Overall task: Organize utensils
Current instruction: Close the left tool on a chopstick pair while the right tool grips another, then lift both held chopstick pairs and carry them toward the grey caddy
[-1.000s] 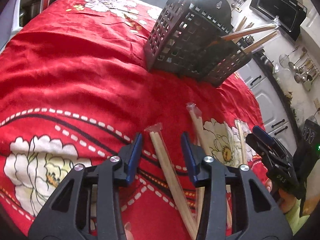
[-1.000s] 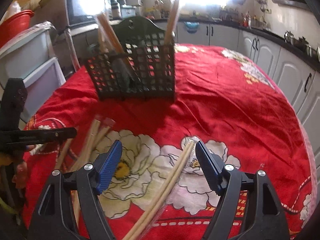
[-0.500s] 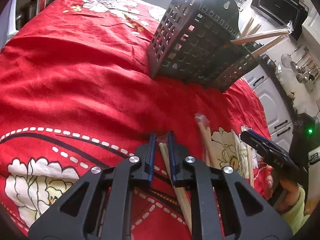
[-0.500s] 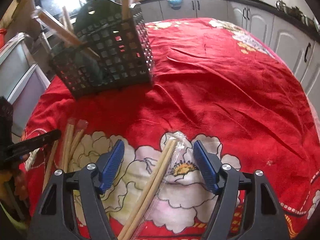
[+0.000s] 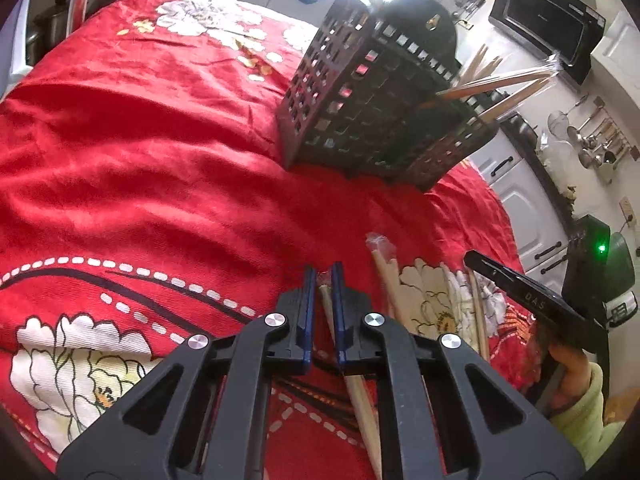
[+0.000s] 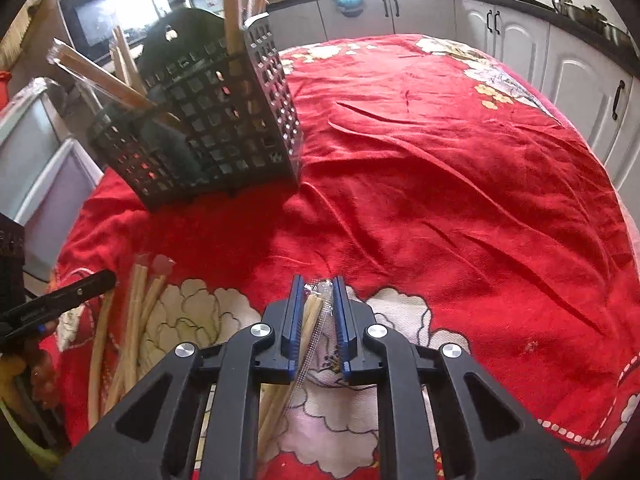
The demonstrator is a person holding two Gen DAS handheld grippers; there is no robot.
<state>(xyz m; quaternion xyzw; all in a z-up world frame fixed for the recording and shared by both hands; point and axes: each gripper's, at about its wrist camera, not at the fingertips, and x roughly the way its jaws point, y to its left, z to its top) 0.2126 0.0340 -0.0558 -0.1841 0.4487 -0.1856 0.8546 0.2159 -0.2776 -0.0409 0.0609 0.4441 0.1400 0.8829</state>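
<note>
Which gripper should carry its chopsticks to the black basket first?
Left, probably. The left gripper is already shut on its wrapped chopsticks; the right gripper is closing around its pair. The basket stands ahead.

Only readable text: "DAS" in pale letters on the right claw point(image 5: 532, 300) arm, seen from the left wrist.

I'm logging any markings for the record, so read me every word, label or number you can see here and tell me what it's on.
"DAS": raised letters on the black finger of the right gripper, seen from the left wrist view.
Brand mark on the black microwave: too small and blurred to read.
Black utensil basket, wrapped chopsticks, red tablecloth: no text visible.
</note>
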